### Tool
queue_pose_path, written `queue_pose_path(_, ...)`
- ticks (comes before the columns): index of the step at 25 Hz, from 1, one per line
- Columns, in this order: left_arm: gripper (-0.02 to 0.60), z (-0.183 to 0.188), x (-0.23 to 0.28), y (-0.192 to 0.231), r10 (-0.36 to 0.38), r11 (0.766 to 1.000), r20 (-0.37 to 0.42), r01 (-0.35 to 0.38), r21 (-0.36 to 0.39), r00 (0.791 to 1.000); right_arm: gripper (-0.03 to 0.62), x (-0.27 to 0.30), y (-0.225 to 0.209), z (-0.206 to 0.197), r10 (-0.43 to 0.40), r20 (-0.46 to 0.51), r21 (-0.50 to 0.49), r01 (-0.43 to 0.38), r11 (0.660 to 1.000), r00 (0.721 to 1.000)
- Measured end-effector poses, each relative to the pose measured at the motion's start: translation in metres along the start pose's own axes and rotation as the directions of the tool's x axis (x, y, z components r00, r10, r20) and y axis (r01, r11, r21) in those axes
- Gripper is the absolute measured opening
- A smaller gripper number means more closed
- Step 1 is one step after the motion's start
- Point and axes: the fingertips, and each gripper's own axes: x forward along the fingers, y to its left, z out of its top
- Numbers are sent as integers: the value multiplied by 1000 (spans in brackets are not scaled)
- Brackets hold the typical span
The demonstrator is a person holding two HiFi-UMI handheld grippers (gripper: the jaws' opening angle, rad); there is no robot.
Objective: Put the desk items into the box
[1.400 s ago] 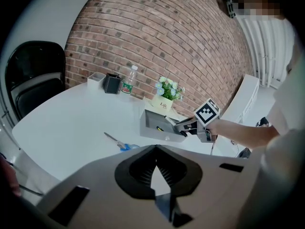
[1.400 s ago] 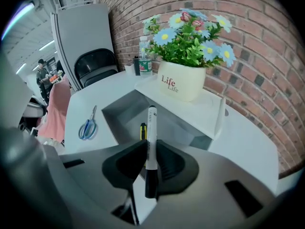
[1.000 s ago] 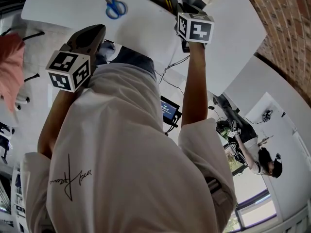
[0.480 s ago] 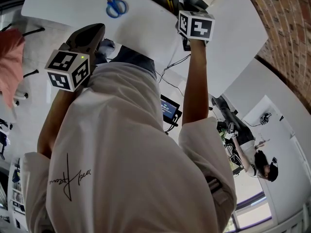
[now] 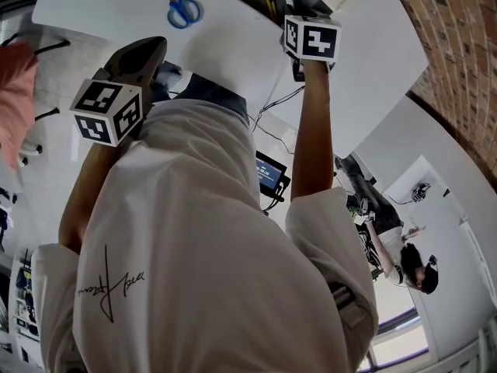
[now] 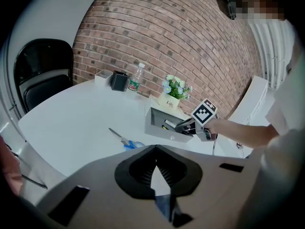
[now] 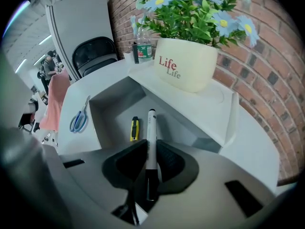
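Gripping, with the right gripper (image 7: 150,151), a white marker (image 7: 151,130) lengthwise between clenched jaws (longer dark end nearest the camera, far tip pointing forward); poised over the open white box (image 7: 114,101), above its near wall; lying on the box floor, just left of the marker's line, a small yellow-and-black item (image 7: 135,129); standing behind the box, a cream flower pot (image 7: 186,63) lettered "Life", with a bottle (image 7: 142,49) farther back against the brick wall; lying on the white table (image 6: 71,123), outside the box and well to its left, blue-handled scissors (image 5: 180,6); held at the table's near edge, short of the scissors, the left gripper (image 6: 155,149), jaws pressed together on nothing.
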Motion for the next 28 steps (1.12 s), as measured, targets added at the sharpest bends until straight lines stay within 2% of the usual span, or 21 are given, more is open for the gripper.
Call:
queue_pose_path(12, 6, -1, -5, 1, 10, 1000, -2, -10, -10, 1000, 83, 2, 13, -6, 20, -80, -47, -24, 999, 997)
queue_pose_path(18, 6, -2, -4, 3, 17, 1000, 1, -17, -11, 1000, 84, 8, 15, -11, 7, -140, -116, -23, 993, 990)
queue_pose_path(22, 6, -1, -2, 3, 17, 1000, 3, -17, -11, 1000, 116, 10, 15, -11, 30, -145, -108, -46, 993, 989)
queue_pose_path(28, 6, -2, -1, 0, 13, 1000, 6, -13, -5, 1000, 118, 8, 11, -8, 49, -109, -64, -57, 996, 993)
